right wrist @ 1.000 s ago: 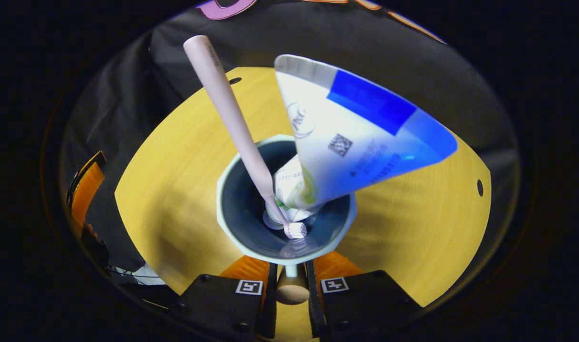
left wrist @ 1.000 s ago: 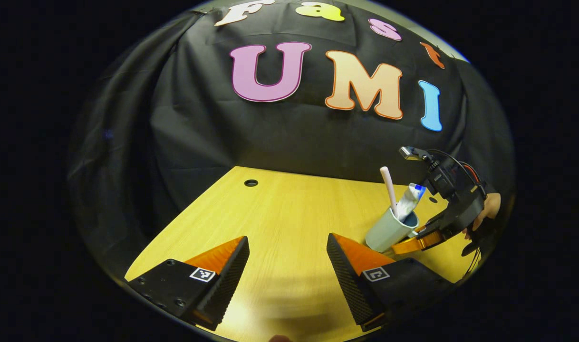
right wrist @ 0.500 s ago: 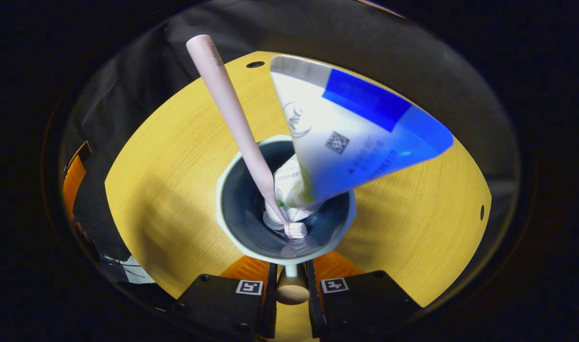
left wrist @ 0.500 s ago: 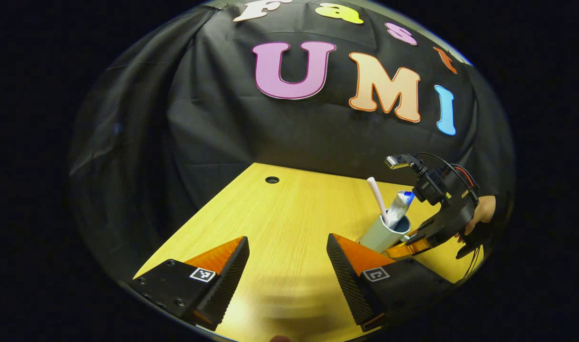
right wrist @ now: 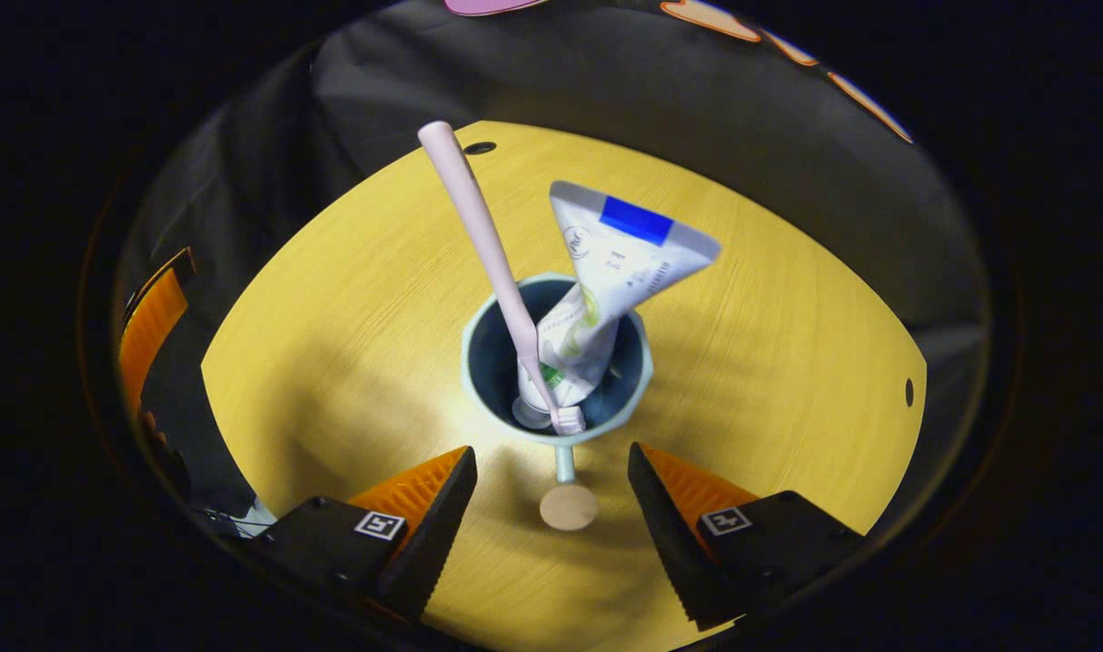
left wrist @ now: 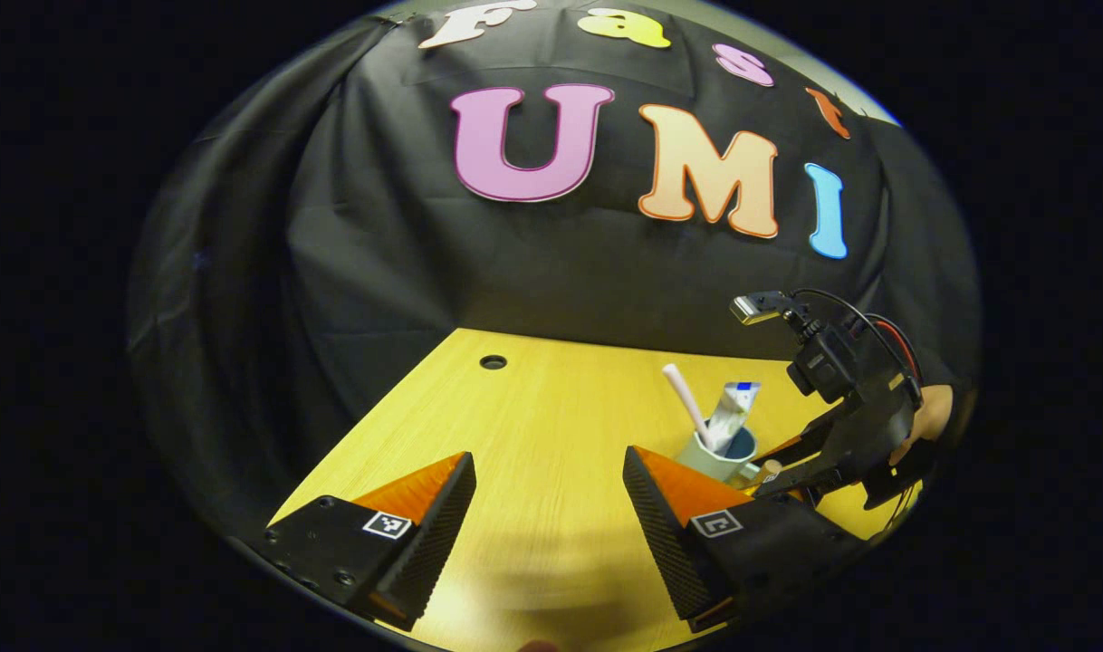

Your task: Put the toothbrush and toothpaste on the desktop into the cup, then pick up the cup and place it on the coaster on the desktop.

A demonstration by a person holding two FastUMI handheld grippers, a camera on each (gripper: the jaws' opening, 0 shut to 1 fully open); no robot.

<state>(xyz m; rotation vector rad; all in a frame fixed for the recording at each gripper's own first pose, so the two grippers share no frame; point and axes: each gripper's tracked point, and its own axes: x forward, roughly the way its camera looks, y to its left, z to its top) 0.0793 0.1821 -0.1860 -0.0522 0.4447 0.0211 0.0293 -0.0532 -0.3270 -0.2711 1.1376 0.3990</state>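
A pale cup point(right wrist: 490, 360) stands upright on the wooden desk point(right wrist: 334, 362), holding a pink toothbrush point(right wrist: 479, 226) head down and a white and blue toothpaste tube point(right wrist: 617, 263). Its handle ends in a round knob point(right wrist: 569, 507) that points at my right gripper point(right wrist: 551, 516), which is open with a finger on each side of the knob, touching nothing. In the left gripper view the cup point(left wrist: 710, 457) sits at the right with the right gripper point(left wrist: 771, 471) just behind it. My left gripper point(left wrist: 547, 489) hangs open over bare desk. Any coaster under the cup is hidden.
A person's hand point(left wrist: 932, 407) holds the right gripper at the far right. Cable holes point(left wrist: 493, 362) point(right wrist: 909, 392) sit in the desk near its edges. One finger of the left gripper point(right wrist: 153, 321) shows at the left edge. The black cloth wall bounds the desk's far side.
My right gripper has opened and let go of the cup's handle, then drawn back. The cup stands lower and farther from its camera. The left gripper only swayed slightly.
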